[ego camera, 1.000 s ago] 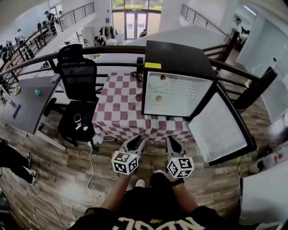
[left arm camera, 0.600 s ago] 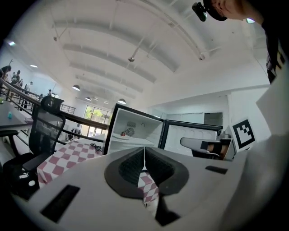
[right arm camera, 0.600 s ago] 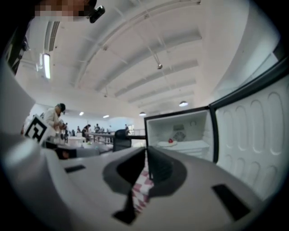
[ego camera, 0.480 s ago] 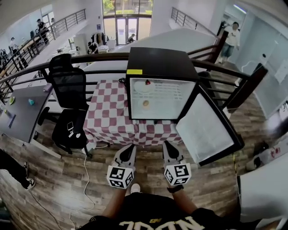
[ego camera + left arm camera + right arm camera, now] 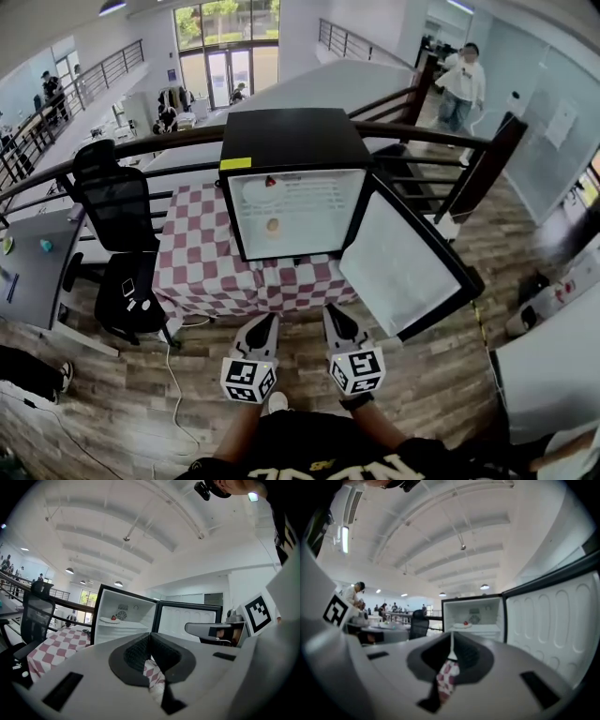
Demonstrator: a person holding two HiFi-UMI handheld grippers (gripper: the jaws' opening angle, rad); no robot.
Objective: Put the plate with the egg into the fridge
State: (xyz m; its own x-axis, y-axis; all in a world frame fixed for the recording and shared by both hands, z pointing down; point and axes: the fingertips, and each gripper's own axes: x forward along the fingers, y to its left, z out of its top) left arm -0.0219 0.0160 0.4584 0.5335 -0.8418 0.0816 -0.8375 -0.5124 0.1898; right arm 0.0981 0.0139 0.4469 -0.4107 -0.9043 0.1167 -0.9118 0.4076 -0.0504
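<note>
In the head view we hold the left claw (image 5: 263, 321) and the right claw (image 5: 332, 313) side by side, both pressed together and empty. Well ahead of them, the fridge (image 5: 281, 141) stands open on the checkered worktop (image 5: 197, 272). The tan egg (image 5: 273, 225) lies on its lower shelf, and we cannot make out a plate under it.

In the left gripper view the jaws meet on nothing. Ahead and to the left, an upper plate (image 5: 108, 619) carries a red thing (image 5: 113, 618).

In the right gripper view the jaws are likewise closed, and that upper plate (image 5: 461, 626) lies straight ahead.

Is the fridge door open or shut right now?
Open: the door stands swung out to the right of the fridge, its white inside showing.
</note>
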